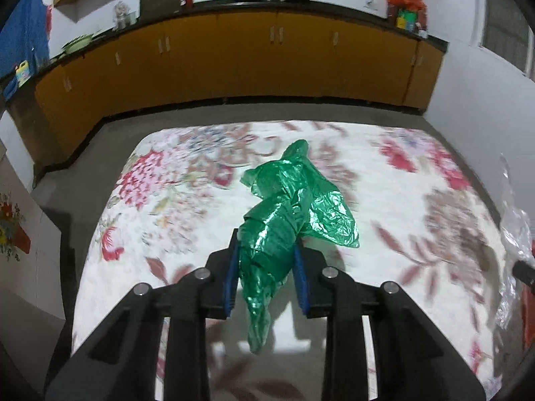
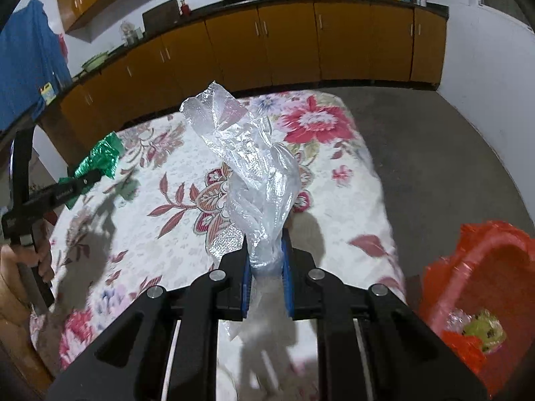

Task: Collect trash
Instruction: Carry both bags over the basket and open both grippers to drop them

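My left gripper [image 1: 267, 250] is shut on a crumpled green plastic bag [image 1: 287, 207] and holds it above the flowered tablecloth [image 1: 167, 200]. The same green bag [image 2: 100, 157] and the left gripper show at the left edge of the right wrist view. My right gripper [image 2: 265, 247] is shut on a clear plastic bag [image 2: 247, 167], held up over the tablecloth [image 2: 140, 173]; the clear bag also shows at the right edge of the left wrist view [image 1: 515, 234]. A bin lined with a red bag [image 2: 481, 267] stands on the floor at the table's right, with some trash inside.
Yellow kitchen cabinets [image 1: 234, 60] with a dark counter run along the far wall, holding pans and jars. A grey floor [image 2: 434, 153] lies between the table and the cabinets. A white wall [image 2: 495, 93] is at the right.
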{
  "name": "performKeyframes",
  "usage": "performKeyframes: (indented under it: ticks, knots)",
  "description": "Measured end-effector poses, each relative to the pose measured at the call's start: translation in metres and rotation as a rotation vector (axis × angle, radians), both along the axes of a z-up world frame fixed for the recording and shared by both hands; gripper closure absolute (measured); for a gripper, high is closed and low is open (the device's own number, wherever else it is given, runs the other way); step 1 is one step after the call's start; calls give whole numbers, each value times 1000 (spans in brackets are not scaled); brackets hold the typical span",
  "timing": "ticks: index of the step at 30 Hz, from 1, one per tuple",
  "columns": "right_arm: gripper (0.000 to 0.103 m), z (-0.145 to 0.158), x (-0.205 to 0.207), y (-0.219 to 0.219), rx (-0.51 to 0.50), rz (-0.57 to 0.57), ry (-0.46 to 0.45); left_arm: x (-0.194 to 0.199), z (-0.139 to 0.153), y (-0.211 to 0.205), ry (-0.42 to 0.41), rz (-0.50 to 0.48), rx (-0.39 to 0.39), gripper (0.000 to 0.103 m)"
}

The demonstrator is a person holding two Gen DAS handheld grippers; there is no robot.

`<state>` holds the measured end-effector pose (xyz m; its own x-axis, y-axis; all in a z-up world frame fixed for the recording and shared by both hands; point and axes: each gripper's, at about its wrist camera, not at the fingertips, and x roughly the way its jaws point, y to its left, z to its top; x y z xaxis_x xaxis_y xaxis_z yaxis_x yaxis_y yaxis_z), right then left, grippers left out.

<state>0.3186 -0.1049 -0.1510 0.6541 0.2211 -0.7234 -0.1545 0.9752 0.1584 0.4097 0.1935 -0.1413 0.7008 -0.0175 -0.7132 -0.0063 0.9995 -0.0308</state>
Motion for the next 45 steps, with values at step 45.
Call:
performKeyframes:
  ticks: [45]
  knots:
    - [87, 51, -165, -239, 106, -485, -116, -165, 27, -370, -13, -557, -89, 74]
